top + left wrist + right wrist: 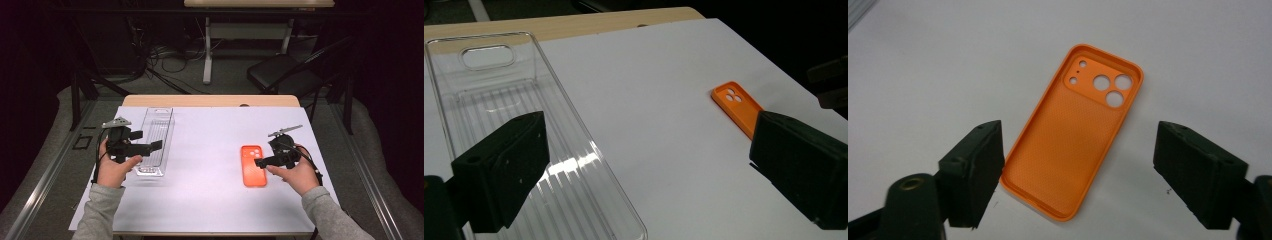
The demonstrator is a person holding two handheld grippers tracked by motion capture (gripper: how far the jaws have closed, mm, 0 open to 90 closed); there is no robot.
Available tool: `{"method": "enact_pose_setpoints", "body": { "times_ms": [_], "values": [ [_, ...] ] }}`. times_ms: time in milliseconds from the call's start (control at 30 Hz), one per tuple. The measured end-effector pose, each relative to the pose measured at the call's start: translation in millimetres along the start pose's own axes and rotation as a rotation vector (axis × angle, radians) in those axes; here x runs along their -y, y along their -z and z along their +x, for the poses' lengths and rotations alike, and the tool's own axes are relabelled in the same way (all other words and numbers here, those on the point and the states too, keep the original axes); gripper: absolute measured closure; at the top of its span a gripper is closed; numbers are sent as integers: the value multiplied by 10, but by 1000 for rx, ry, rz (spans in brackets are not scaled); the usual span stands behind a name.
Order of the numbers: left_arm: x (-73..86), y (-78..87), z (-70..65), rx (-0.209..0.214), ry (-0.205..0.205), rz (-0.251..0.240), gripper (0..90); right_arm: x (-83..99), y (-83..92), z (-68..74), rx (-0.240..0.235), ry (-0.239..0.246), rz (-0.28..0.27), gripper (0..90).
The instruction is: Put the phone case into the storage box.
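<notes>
1. So there's an orange phone case (253, 165) lying flat on the white sheet (210, 150) that covers the table (210, 100), inside facing up, camera cutouts at its far end. From the high view it sits around 4 o'clock of the sheet's middle.
2. The right gripper (261, 162) is right at the case's 3 o'clock side, held in the person's right hand (296, 176). In the right gripper view the case (1075, 132) sits between the two black jaws, its near end in the gap. The left jaw is just beside the case's edge, maybe brushing it, hard to call. The right jaw is clearly apart from it. So the jaws aren't clamped on anything, just straddling the case.
3. The left gripper (156, 145) is over at 9 o'clock of the sheet, in the left hand (112, 170), with its jaws wide apart and nothing in them.
4. It hangs above a clear plastic tray (155, 140), a long ribbed one with a slot handle at the far end. Left gripper view shows one jaw over the tray (514, 100) and the case (738, 105) way off at 2 o'clock, partly behind the other jaw.
5. Tray and case are well apart, bare sheet between them.
</notes>
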State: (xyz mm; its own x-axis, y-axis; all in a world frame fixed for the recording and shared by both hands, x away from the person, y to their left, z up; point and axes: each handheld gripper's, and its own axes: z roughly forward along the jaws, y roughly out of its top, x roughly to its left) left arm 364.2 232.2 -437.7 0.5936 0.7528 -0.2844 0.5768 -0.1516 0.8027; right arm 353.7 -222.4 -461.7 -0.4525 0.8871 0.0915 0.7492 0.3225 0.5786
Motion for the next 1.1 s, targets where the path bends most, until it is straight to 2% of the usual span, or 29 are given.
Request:
{"method": "enact_pose_setpoints", "body": {
  "times_ms": [100, 200, 300, 400, 500, 667, 733, 867, 1100],
  "values": [
    [28, 3, 10, 6, 0, -2, 78, -7, -39, -1, 21, 6, 16, 239],
    [45, 3, 20, 5, 3, 0, 106, -14, -66, -1, 19, -3, 16, 276],
    [71, 7, 29, 4, -3, 8, 144, -35, -112, -6, 33, -2, 19, 337],
    [80, 10, 23, 3, -7, 14, 147, -45, -157, -26, 46, -5, 33, 372],
    [82, 20, 14, 5, -9, 11, 154, -50, -203, -47, 26, -24, 46, 427],
    [75, 46, -4, 0, -9, 1, 161, -54, -240, -63, 54, -52, 81, 442],
    [73, 60, -6, 2, -7, -3, 162, -57, -252, -81, 53, -63, 74, 462],
    [74, 72, -4, 0, -5, -7, 162, -60, -286, -124, 33, -99, 96, 512],
    [80, 79, 7, 3, 1, -8, 166, -61, -330, -177, 33, -118, 97, 562]
  ]
}}
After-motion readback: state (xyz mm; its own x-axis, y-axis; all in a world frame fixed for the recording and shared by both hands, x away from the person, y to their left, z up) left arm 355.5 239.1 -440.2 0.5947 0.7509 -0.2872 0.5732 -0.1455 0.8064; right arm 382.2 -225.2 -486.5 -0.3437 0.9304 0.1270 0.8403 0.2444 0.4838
